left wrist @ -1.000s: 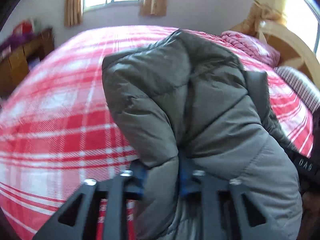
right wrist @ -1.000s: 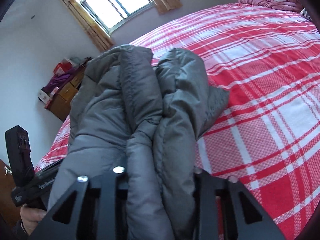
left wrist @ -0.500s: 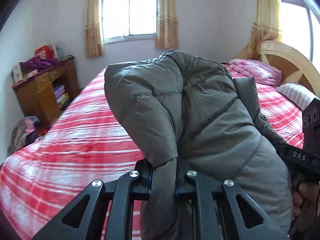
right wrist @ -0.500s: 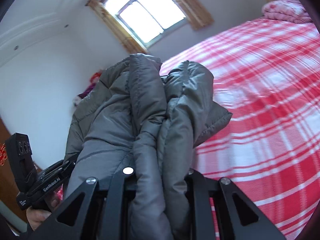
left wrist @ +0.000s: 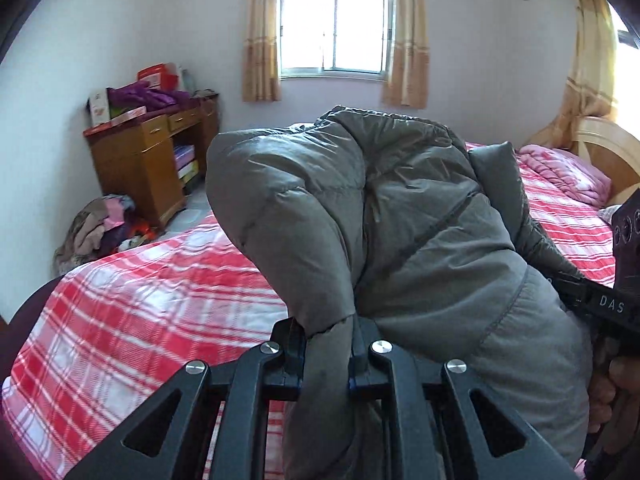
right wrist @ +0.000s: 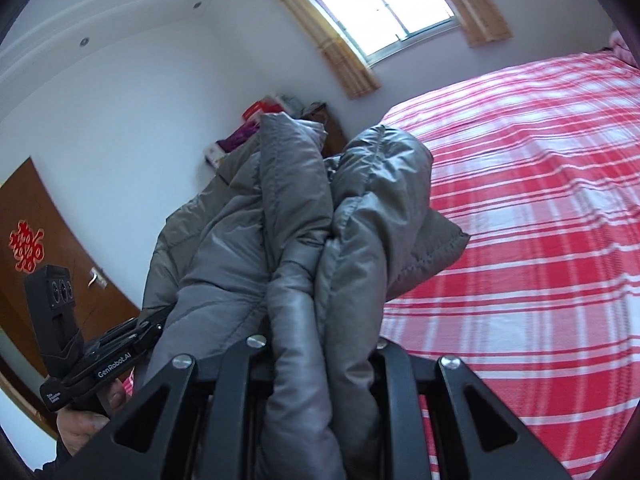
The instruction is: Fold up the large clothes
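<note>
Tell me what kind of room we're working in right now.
A bedroom, most likely in a home: a large bed under a red plaid sheet, a wooden desk stacked with belongings, and a curtained window.

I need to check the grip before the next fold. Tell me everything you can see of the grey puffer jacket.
The grey puffer jacket is quilted, shiny and padded, bunched into thick folds. It hangs lifted above the red plaid bed. The left gripper and right gripper each clamp a fold of it.
</note>
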Demonstrator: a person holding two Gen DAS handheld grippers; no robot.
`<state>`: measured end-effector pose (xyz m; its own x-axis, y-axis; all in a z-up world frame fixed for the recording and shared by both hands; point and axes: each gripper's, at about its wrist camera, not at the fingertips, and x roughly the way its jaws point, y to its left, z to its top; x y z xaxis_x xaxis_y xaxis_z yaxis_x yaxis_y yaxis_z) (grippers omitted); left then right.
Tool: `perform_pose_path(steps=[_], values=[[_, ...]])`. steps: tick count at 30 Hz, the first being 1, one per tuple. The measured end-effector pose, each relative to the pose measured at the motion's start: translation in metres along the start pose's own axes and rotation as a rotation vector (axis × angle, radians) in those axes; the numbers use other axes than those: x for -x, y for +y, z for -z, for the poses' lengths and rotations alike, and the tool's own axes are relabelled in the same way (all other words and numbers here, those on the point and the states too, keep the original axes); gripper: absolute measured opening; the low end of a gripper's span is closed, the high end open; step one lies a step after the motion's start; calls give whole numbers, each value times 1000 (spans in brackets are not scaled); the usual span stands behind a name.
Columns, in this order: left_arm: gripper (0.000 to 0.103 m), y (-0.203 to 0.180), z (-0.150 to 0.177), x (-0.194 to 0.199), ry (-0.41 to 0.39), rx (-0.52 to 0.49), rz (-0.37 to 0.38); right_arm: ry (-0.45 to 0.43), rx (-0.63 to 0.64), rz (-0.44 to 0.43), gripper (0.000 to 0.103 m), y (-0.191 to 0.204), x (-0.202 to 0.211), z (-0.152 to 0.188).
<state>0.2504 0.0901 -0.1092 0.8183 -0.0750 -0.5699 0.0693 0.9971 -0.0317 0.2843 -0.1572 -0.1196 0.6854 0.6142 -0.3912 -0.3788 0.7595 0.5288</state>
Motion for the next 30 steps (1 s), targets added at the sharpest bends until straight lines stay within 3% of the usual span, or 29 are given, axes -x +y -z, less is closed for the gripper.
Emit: perform_pose_path(steps=[15,30], values=[[13,76,32,-31,75,63,-41,92,38,7,20,17,-70,10],[15,99,56,-57,117,85,-63,175,32,45,20,14,-114,33]])
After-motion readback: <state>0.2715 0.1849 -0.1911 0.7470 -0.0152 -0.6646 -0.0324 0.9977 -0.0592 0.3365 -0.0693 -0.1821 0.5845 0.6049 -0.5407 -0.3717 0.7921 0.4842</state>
